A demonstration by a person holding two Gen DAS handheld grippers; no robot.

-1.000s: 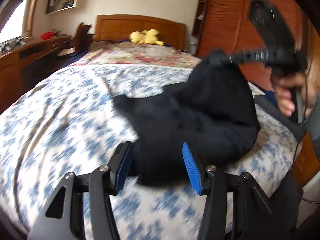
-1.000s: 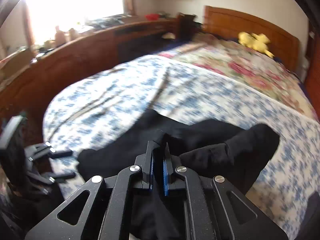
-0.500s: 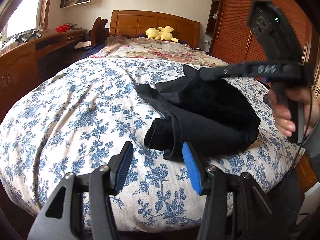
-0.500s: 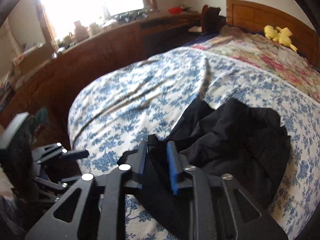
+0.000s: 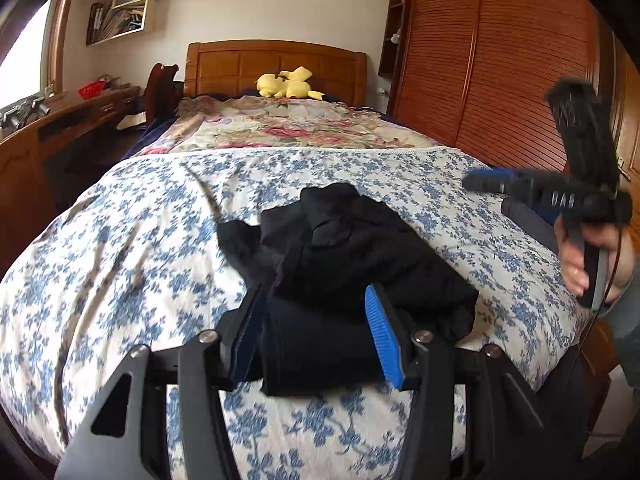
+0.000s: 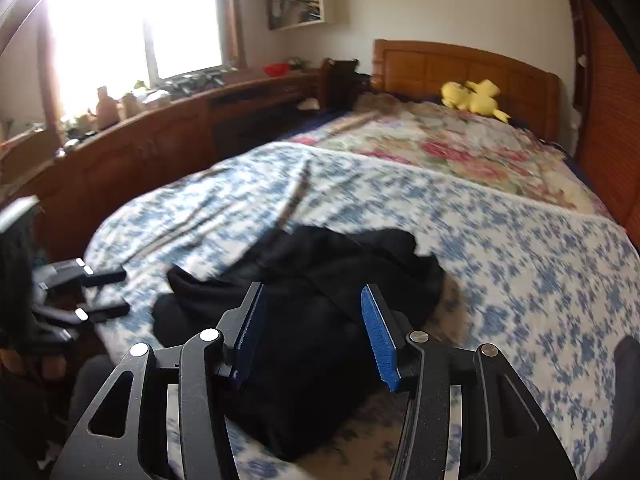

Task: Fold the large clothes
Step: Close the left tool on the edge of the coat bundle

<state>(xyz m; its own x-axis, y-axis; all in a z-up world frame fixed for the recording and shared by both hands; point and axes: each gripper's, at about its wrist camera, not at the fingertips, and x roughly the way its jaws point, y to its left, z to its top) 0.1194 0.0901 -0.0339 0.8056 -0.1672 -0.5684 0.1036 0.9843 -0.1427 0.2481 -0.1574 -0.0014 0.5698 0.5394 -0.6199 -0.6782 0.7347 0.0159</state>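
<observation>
Left gripper (image 5: 316, 332) stands open above the bed (image 5: 120, 280), black garment (image 5: 340, 264) bunched just beyond its pads, not gripped. Right gripper (image 5: 476, 182), hand-held, is off to its right, jaws opening, empty.

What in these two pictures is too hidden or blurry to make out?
- Black garment: bunched up; left view does not show what kind it is.
- Its near edge: right view, behind the right gripper, whose jaws are opening.
- Blue-flowered bedspread: right view, pattern smeared.
- Desk clutter: right view, washed out by window glare.
</observation>
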